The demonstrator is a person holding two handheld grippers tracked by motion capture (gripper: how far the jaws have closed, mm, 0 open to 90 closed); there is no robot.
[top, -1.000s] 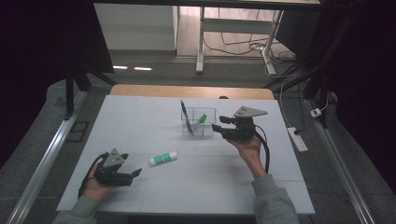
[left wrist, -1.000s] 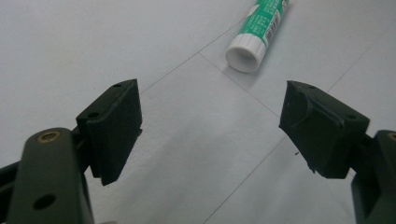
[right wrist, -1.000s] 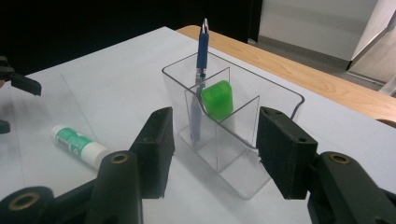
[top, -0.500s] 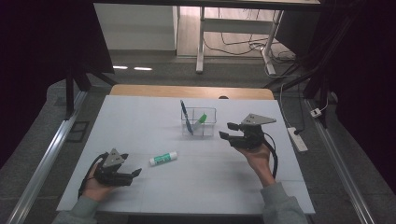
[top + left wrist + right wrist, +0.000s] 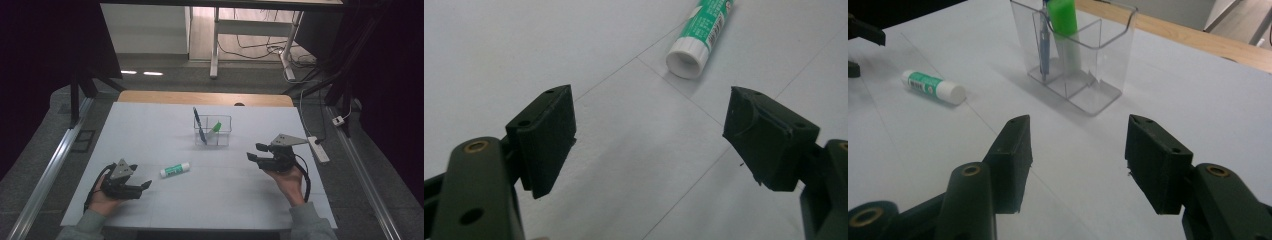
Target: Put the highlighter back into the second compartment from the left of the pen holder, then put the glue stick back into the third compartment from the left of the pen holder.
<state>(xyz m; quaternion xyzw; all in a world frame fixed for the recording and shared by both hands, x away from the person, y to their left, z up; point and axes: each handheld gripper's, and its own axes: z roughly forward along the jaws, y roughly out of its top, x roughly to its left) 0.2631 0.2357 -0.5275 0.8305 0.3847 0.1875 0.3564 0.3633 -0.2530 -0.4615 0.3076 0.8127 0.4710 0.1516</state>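
The glue stick (image 5: pixel 175 170) lies on its side on the white table (image 5: pixel 150 130), left of centre in the high view, just ahead of the left gripper (image 5: pixel 143 185), whose jaws stand wide and empty. In my judgement the step is to take it: slide forward so the jaws straddle the tube's middle, then close squarely — it may roll. The right gripper (image 5: pixel 253 152), at centre right, is parted and holds nothing. The clear organizer (image 5: pixel 212 131) above centre holds a pen (image 5: pixel 199 124) and a green item (image 5: pixel 216 126) — hard to identify. In the left gripper view the tube is cut off at the top edge.
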